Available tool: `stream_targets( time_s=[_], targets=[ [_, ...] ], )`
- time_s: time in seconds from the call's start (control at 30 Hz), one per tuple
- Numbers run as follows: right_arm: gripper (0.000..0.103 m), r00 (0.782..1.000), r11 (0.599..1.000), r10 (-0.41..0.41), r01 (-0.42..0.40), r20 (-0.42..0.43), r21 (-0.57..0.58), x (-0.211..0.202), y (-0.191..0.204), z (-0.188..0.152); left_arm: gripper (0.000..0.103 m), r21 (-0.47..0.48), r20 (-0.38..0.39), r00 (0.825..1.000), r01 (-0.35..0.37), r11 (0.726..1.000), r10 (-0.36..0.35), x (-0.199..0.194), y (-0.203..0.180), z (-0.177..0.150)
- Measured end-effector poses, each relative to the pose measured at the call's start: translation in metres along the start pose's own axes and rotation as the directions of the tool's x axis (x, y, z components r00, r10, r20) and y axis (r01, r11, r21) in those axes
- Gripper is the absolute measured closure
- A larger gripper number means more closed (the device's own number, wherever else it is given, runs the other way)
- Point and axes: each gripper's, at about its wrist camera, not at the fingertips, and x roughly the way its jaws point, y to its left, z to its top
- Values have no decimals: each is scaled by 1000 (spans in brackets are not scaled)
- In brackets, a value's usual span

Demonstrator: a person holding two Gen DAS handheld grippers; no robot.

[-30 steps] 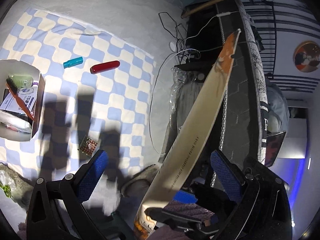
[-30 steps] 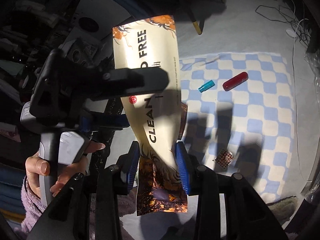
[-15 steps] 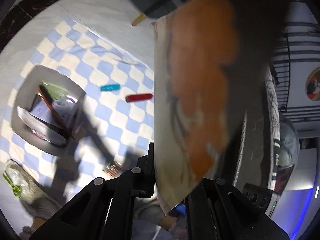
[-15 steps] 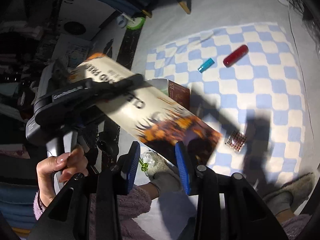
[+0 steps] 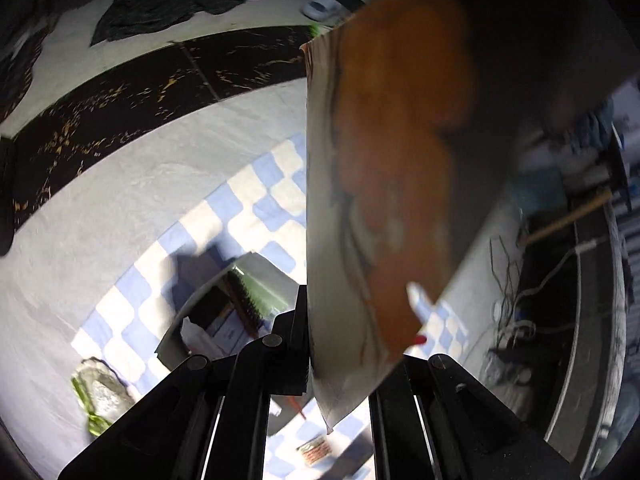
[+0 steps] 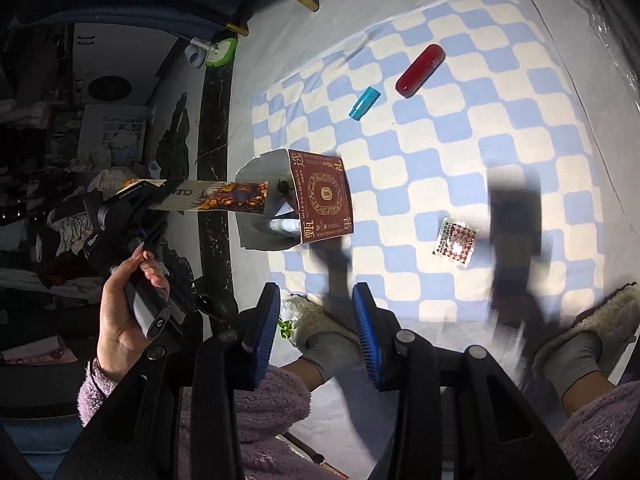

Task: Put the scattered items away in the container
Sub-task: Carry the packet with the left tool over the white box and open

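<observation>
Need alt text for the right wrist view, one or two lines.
The left gripper, shut on a long printed pouch, holds its end over the open box on a blue checked cloth. The right gripper is empty; a red case, blue cap and checked sachet lie loose.

Dim fisheye frames — hard shadows, motion blur

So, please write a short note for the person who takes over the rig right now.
Left gripper: shut on the pouch, its tip at the box opening.
Right gripper: open, empty, above the mat's near edge.
Done: box already holds a brush and bottles.
Left: drop the pouch in; then the red case, blue cap and checkered sachet, all loose on the mat.
</observation>
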Motion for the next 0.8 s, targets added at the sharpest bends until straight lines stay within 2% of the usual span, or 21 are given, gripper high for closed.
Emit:
stream_targets(
  time_s=[0.1, 0.2, 0.37, 0.47, 0.53, 0.57, 0.6, 0.8],
  targets=[
    [64, 1000, 999, 25, -26, 7, 31, -4, -6, 3, 99, -52, 51, 999, -2, 999, 5, 7, -1, -20],
    [64, 999, 998, 30, -31, 23, 55, -8, -12, 7, 99, -63, 78, 997, 7, 998, -2, 14, -4, -31],
    [64, 999, 994, 44, -47, 28, 99, -10, -20, 14, 99, 29, 103, 991, -91, 995, 87, 26, -14, -41],
    [64, 998, 991, 58, -60, 19, 117, -11, -21, 17, 95, 34, 81, 992, -104, 994, 101, 36, -21, -45],
    [64, 998, 991, 61, -63, 20, 122, -12, -21, 18, 64, 21, 69, 994, -88, 996, 86, 39, -24, -46],
    [64, 998, 991, 61, -63, 22, 122, -13, -21, 18, 24, 13, 64, 994, -86, 996, 85, 40, -26, -46],
    [64, 998, 991, 59, -62, 23, 122, -13, -21, 19, 4, 2, 54, 995, -80, 997, 80, 39, -26, -48],
    [64, 998, 986, 55, -58, 23, 154, -13, -27, 20, 3, -102, -5, 1000, -26, 994, 25, 20, -22, -54]
  ],
)
